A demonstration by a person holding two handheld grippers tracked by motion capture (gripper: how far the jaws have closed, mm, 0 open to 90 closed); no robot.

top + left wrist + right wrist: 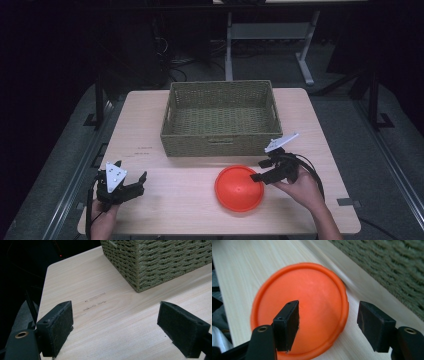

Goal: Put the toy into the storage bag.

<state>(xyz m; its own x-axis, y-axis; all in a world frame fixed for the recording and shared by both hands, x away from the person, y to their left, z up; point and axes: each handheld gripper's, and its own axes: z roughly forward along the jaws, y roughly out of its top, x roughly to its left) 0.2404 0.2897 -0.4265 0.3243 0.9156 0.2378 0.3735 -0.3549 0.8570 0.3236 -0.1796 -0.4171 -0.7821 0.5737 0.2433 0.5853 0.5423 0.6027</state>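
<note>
A round orange plate (239, 188) with a raised rim lies at the basket's (220, 145) 6 o'clock; right gripper (260, 170) wide open over its edge, left gripper (131, 178) wide open, empty.

Right gripper (328, 323): jaws set wide apart, nothing between the pads. Left pad sits over the orange disc (312, 297); right pad sits past the disc's rim, over bare table (244, 267). Can't tell if either pad touches the disc.

Disc: round, raised rim, domed centre w/ a soft glare spot, lying flat on the table directly ahead of the gripper, part hidden behind the left jaw.

Table: pale wood grain, running ahead and to the left of the gripper.

Woven basket (387, 267): olive-green wall ahead and to the right, slightly blurred, near the disc's far rim w/ a strip of table between.
</note>
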